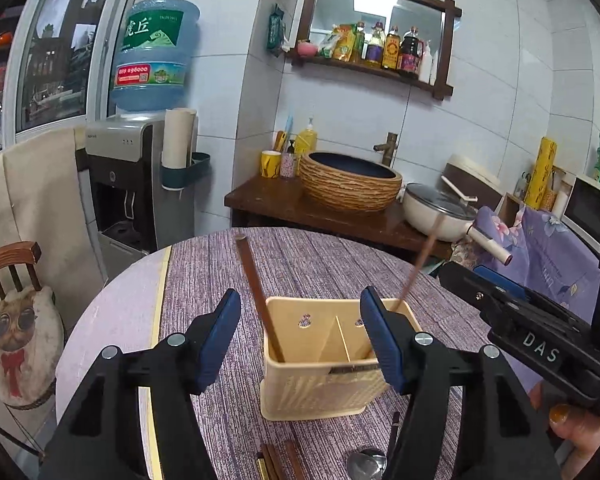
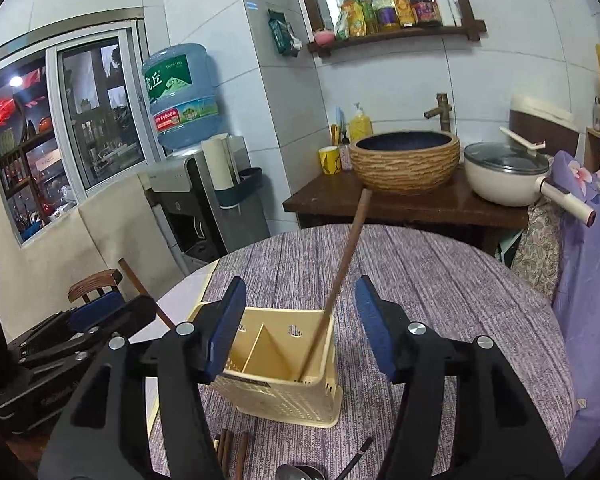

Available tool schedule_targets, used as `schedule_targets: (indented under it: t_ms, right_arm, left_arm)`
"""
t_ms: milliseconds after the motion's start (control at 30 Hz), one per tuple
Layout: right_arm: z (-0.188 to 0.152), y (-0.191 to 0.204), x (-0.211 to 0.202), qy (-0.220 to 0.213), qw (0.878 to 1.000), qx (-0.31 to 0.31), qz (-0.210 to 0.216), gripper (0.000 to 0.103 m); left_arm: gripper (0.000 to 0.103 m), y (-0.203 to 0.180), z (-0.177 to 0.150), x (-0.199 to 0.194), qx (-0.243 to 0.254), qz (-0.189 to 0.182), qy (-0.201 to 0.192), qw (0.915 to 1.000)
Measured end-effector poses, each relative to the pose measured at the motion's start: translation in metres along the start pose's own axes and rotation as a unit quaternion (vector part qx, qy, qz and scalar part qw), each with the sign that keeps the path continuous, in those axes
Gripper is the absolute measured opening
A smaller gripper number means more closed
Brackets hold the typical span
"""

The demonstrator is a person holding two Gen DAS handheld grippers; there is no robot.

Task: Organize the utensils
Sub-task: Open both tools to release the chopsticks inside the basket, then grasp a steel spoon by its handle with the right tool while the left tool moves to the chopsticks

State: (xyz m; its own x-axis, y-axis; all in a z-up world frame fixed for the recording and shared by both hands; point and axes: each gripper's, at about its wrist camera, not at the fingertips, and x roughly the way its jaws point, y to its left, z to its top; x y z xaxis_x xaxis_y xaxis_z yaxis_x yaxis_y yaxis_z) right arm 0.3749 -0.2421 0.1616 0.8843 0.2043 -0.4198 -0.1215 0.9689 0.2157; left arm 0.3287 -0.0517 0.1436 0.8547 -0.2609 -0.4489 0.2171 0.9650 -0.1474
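A cream two-compartment utensil holder [image 1: 324, 360] [image 2: 284, 368] stands on the round table under a purple cloth [image 1: 320, 264]. One brown chopstick [image 1: 256, 292] leans in its left compartment; its top shows behind the left gripper [image 2: 140, 284]. A second brown chopstick [image 2: 342, 276] leans in the right compartment and looks blurred [image 1: 416, 264]. My left gripper [image 1: 300, 308] and right gripper [image 2: 300, 296] both hover just before the holder, open, pads touching nothing. More brown chopsticks [image 1: 280, 460], a metal spoon [image 1: 366, 464] and a dark chopstick [image 1: 394, 428] lie on the cloth near me.
Each gripper appears beside the other: the right gripper [image 1: 472, 276], the left gripper [image 2: 100, 312]. Beyond the table is a dark wooden counter [image 2: 380, 204] with a woven basin [image 2: 404, 160] and a lidded white pot [image 2: 504, 176]. A water dispenser [image 1: 120, 184] and a chair [image 1: 12, 264] are at the left.
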Motion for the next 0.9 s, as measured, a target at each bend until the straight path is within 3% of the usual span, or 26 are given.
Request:
schedule_targets:
  t_ms: [33,167,233,367,833,900]
  right_arm:
    - [-0.002,0.000,-0.004,-0.003,1.000,-0.003,0.001,0.059]
    - [-0.019,0.000,-0.027,-0.025,0.999,-0.014,-0.016,0.073]
    - [-0.031,0.001,-0.036,-0.025,0.999,-0.020,-0.028,0.079]
    - [-0.059,0.001,-0.045,0.003,0.999,-0.033,-0.027,0.080]
    - [-0.163,-0.018,-0.053,0.098,0.994,-0.038,-0.037,0.080]
    - [-0.176,-0.018,-0.053,0.105,0.993,-0.043,-0.042,0.080]
  left_arm:
    - [0.063,-0.001,-0.004,-0.004,0.004,-0.001,0.001,1.0000]
    - [0.084,0.000,-0.024,-0.021,0.002,0.005,-0.010,0.9999]
    - [0.088,0.002,-0.038,-0.030,0.002,0.014,-0.013,0.9998]
    - [0.094,0.004,-0.065,-0.036,0.011,0.030,-0.002,0.9995]
    - [0.095,0.037,-0.149,-0.046,-0.018,0.075,0.070,0.9945]
    - [0.087,0.042,-0.159,-0.045,-0.025,0.077,0.084,0.9932]
